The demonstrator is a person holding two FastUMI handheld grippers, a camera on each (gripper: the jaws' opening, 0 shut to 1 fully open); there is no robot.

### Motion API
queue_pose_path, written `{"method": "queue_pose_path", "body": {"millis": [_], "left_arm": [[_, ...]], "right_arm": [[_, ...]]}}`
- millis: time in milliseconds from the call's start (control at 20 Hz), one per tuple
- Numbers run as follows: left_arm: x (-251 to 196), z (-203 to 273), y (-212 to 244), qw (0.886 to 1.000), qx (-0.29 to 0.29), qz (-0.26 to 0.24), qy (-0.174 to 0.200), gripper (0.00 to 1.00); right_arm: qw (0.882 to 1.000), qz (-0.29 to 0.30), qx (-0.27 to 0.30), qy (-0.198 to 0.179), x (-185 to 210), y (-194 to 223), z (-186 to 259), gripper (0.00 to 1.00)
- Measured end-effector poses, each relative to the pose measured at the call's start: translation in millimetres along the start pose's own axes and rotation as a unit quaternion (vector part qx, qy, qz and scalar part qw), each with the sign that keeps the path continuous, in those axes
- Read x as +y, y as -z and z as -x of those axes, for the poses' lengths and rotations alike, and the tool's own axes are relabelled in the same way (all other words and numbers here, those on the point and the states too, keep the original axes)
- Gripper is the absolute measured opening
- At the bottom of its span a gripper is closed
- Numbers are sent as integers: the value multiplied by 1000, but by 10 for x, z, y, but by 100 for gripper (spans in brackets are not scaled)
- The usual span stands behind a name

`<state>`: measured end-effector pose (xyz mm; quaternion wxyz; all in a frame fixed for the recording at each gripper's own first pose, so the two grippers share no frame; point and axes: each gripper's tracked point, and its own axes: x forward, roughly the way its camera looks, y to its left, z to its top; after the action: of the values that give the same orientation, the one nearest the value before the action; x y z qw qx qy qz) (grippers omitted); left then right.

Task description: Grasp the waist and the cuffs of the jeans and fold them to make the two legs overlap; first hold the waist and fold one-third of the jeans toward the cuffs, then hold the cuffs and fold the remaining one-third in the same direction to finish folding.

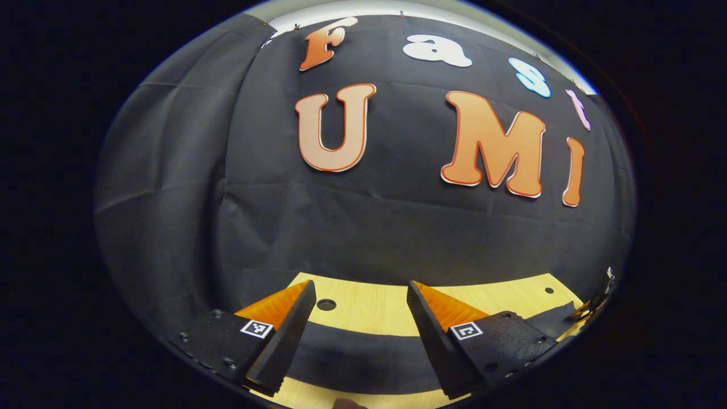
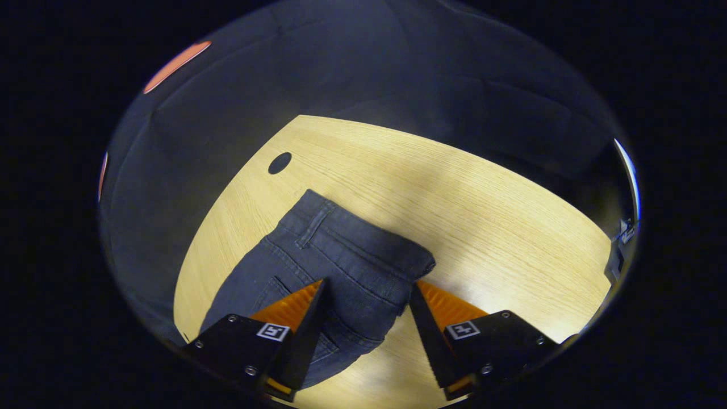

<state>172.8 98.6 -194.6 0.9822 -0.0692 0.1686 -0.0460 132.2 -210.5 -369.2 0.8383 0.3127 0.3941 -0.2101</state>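
Dark blue jeans [image 2: 335, 261] lie flat on the light wooden table [image 2: 483, 204] in the right gripper view, waistband and belt loop toward the table's far side, a back pocket near the left finger. My right gripper [image 2: 366, 335] hovers open over the waist end, its fingers straddling the hip edge, not pressing on the cloth. In the left gripper view my left gripper [image 1: 360, 341] is open and level, facing the booth wall, with nothing between its fingers; a dark band [image 1: 363, 355] crosses the table under it, and I cannot tell if it is denim or shadow.
A round cable hole [image 2: 279, 163] is in the table near its far left corner, seen also as a hole [image 1: 326, 304] in the left gripper view. Black cloth hangs right behind the table's far edge. A metal clip [image 1: 608, 278] sits at the right edge.
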Motion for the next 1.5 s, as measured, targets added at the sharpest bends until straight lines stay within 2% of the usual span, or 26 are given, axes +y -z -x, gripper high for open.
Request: {"method": "queue_pose_path", "body": {"millis": [50,100,150,200,250,300,400,550,750,900,1200,1400,1500], "left_arm": [[20,-22,8,1000,4,-6,-1,97],[6,-45,7,1000,10,-11,0,97],[-26,-67,4,1000,14,-13,1,98],[-39,-37,31,1000,17,-13,5,97],[-36,-32,39,1000,18,-14,6,97],[-58,-34,40,1000,21,-15,11,97],[-128,-31,7,999,20,-23,23,97],[-241,0,-54,999,15,-36,36,97],[-364,24,-90,998,9,-32,50,97],[-356,114,-122,998,4,-30,54,97],[-237,415,-320,998,-31,-32,41,97],[-257,622,-331,997,-38,-34,50,97],[-192,700,-329,997,-41,-38,46,97]], "right_arm": [[1000,-7,4,-10,57,38,-24,79],[999,-30,-5,-12,108,21,-66,53],[999,-50,-9,-10,134,14,-79,49],[999,-47,-9,-13,129,16,-93,34],[999,-49,-10,-17,123,7,-60,34],[998,-62,-15,-23,143,-52,2,30],[995,-86,-25,-48,276,-67,108,16],[994,-82,-50,-60,336,-144,204,15],[991,-7,-107,-76,636,-257,697,15],[985,46,-141,-91,959,-277,986,15],[965,145,-178,-128,1544,-106,1494,15],[945,203,-187,-175,1909,136,1830,15],[935,227,-205,-177,2098,265,1925,15]]}}
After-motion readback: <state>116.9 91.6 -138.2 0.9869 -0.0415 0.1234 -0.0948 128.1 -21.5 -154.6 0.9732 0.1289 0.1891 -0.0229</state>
